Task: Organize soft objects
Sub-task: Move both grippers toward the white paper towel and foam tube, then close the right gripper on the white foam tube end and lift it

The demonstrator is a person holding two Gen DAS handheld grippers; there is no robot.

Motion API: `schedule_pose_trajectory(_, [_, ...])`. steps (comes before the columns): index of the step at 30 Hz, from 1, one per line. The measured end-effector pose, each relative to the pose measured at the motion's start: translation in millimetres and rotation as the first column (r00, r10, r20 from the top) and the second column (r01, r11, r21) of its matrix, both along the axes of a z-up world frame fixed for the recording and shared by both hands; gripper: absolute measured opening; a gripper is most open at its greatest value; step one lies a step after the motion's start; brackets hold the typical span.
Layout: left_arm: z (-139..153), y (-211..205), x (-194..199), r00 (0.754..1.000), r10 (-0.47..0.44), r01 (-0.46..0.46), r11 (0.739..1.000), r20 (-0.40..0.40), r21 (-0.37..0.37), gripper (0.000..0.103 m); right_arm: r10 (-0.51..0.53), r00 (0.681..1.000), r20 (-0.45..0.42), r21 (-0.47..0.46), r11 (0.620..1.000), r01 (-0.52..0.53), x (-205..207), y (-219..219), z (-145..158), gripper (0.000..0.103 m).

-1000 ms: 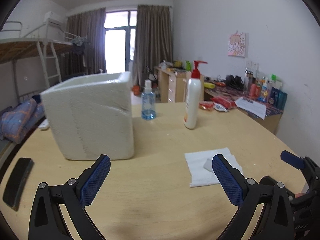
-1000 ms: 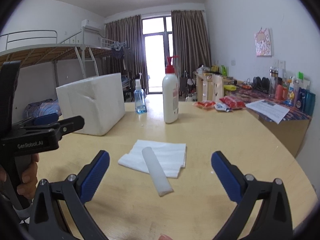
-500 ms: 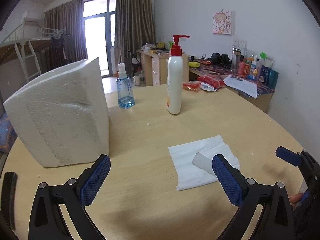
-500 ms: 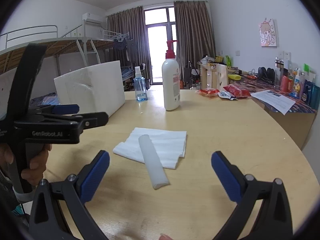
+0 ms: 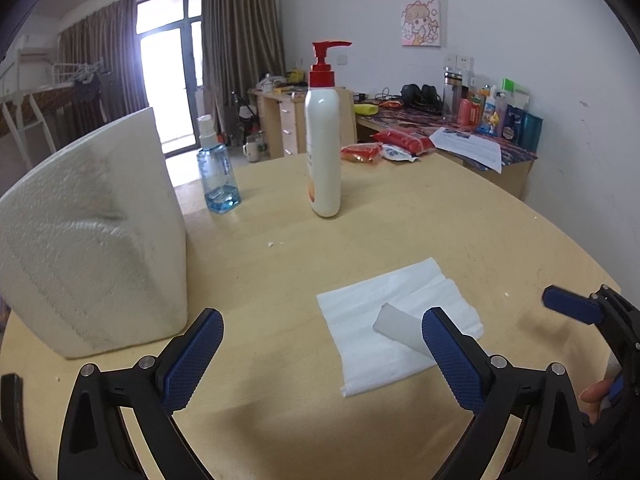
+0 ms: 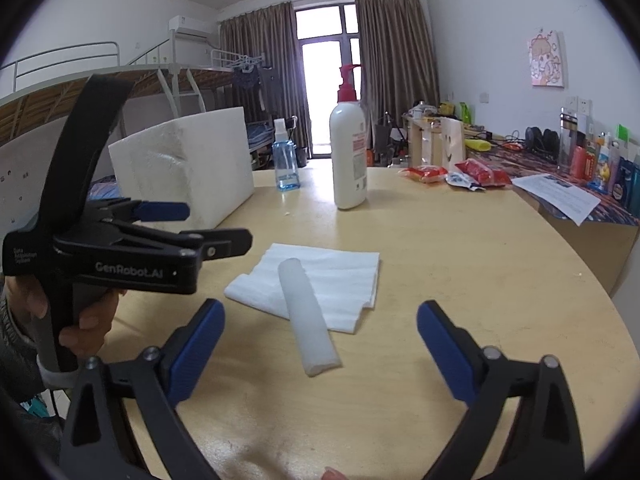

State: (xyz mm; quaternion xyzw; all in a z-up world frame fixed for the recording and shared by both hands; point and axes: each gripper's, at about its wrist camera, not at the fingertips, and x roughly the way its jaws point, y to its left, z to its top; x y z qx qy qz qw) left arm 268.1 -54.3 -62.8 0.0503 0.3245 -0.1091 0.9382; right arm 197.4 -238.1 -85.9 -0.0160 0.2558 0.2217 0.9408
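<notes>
A folded white foam sheet (image 6: 332, 272) lies flat on the round wooden table (image 6: 460, 280), with a rolled white foam sheet (image 6: 306, 312) lying across it and sticking out over its near edge. My right gripper (image 6: 320, 346) points at the roll's near end. Its jaws are closing, still wide, and the pads touch nothing. My left gripper (image 5: 322, 356) is open and empty just short of the flat sheet (image 5: 384, 320), its right finger covering part of the roll (image 5: 394, 326). In the right wrist view the left gripper (image 6: 208, 226) hovers to the left of the sheet, held by a hand.
A big white foam box (image 5: 92, 240) stands at the left. Behind the sheet are a white pump bottle (image 5: 323, 148) and a blue spray bottle (image 5: 218, 176). Red snack packets (image 5: 400, 144) lie at the far edge. A black object (image 5: 10, 400) sits at the near left.
My left gripper has swung right and closer to the sheet, and the foam box has slid to the left of its view. The right jaws have narrowed a little.
</notes>
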Motion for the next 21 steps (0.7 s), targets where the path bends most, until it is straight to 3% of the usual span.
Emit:
schedule_pose_trajectory(8, [-1,-1,7,0.999,-0.033,0.033,0.999,0.016,-0.002,0.1,0.024,0.998,-0.065,-0.03,0.999,-0.026,9,5,-7,0.074])
schedule_pose_trajectory(10, [-2,-1,9,0.999,-0.037,0.037,0.999,0.019,-0.004,0.1,0.027,0.996,-0.088,-0.033,0.999,-0.03,12,6,-10,0.063])
schedule_pose_trajectory(15, [-3,3,11,0.999,-0.042,0.042,0.999,0.01,-0.03,0.1,0.042,0.987,-0.152,-0.055,0.997,-0.051,18,11,-19,0.05])
schedule_pose_trajectory(19, [-5,5,12,0.999,-0.049,0.049,0.998,0.003,-0.043,0.1,0.042,0.982,-0.184,-0.077,0.995,-0.057,21,15,-23,0.031])
schedule_pose_trajectory(21, [-5,5,13,0.999,-0.054,0.054,0.997,-0.001,-0.051,0.1,0.043,0.98,-0.194,-0.084,0.995,-0.061,22,16,-23,0.026])
